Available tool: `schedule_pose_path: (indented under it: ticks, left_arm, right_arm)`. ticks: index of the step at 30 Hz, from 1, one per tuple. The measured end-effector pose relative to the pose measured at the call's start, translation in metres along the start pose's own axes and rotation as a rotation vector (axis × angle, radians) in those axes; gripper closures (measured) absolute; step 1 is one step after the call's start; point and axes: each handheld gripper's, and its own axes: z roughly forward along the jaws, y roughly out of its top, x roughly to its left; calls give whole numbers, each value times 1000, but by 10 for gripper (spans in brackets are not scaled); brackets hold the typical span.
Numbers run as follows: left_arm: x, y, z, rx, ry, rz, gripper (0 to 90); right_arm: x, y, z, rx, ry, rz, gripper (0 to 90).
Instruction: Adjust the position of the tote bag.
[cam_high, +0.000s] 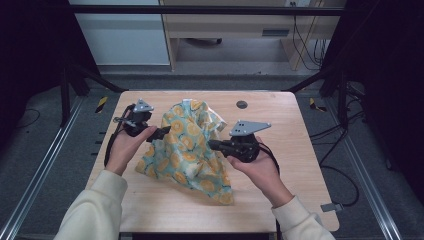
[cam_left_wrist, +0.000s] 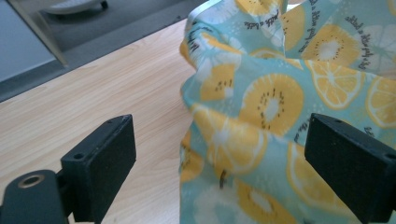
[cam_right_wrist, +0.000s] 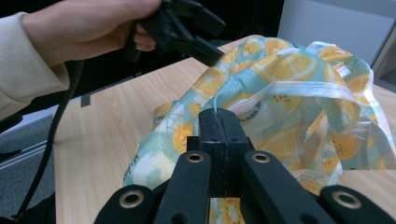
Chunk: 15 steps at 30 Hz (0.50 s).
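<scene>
So the fruit-print cloth bag (cam_high: 192, 147) is bunched mid-tabletop, running from far edge toward the near right corner. Right gripper (cam_right_wrist: 219, 122) is clamped on a fold, lifting it. Left gripper (cam_left_wrist: 219, 154) is wide open, with the cloth just ahead between its jaws, untouched; you only get that from the left gripper view.

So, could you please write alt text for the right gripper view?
The right gripper is shut on a fruit-print cloth lying bunched on a wooden table. Beyond it, a hand in a cream sleeve holds the left gripper at the cloth's far edge.
</scene>
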Motion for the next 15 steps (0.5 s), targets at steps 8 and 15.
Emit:
schedule_pose_path:
  ticks: [8,15]
  left_arm:
    - [4,16,25,64,-56,49,75]
    - [7,15,36,85,-111,29,267]
  right_arm:
    - [1,9,-2,-13,12,0,900]
    - [-2,14,-6,-20,11,0,900]
